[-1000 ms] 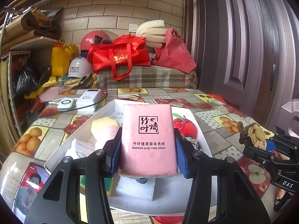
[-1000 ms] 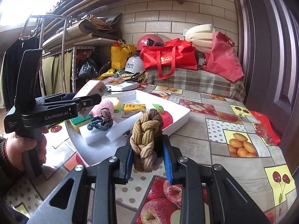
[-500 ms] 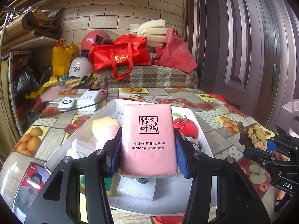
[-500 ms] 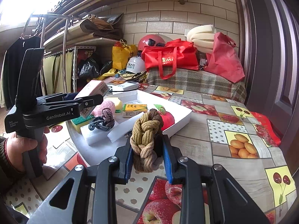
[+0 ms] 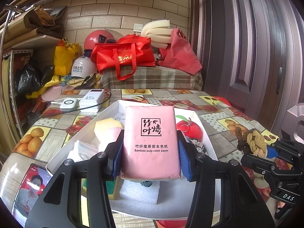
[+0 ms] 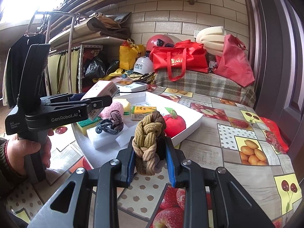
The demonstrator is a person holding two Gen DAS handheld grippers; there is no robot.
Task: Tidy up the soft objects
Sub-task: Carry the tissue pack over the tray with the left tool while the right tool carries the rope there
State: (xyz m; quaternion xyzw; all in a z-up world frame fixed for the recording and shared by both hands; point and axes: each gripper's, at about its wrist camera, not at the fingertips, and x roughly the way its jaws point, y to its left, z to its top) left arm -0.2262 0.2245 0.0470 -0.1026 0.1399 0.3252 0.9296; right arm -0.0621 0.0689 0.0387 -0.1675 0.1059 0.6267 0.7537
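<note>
My left gripper (image 5: 150,157) is shut on a pink tissue pack (image 5: 151,142) and holds it above the white tray (image 5: 114,108); the pack also shows in the right wrist view (image 6: 101,90). My right gripper (image 6: 150,157) is shut on a braided tan and brown hair tie (image 6: 149,140), held above the table just right of the tray (image 6: 190,130); the hair tie also shows in the left wrist view (image 5: 253,139). In the tray lie a red plush apple (image 6: 173,124), a pink puff (image 6: 112,109), a yellow sponge (image 5: 106,126), a face mask (image 5: 79,152) and a yellow tissue pack (image 6: 143,112).
A round plate (image 6: 83,138) at the tray's near end holds white foam blocks (image 6: 103,135), dark hair ties (image 6: 111,124) and a green-yellow sponge (image 6: 86,125). Power banks (image 5: 91,100) and a phone (image 5: 32,186) lie on the fruit-print tablecloth (image 6: 237,133). Bags and helmets pile up at the back.
</note>
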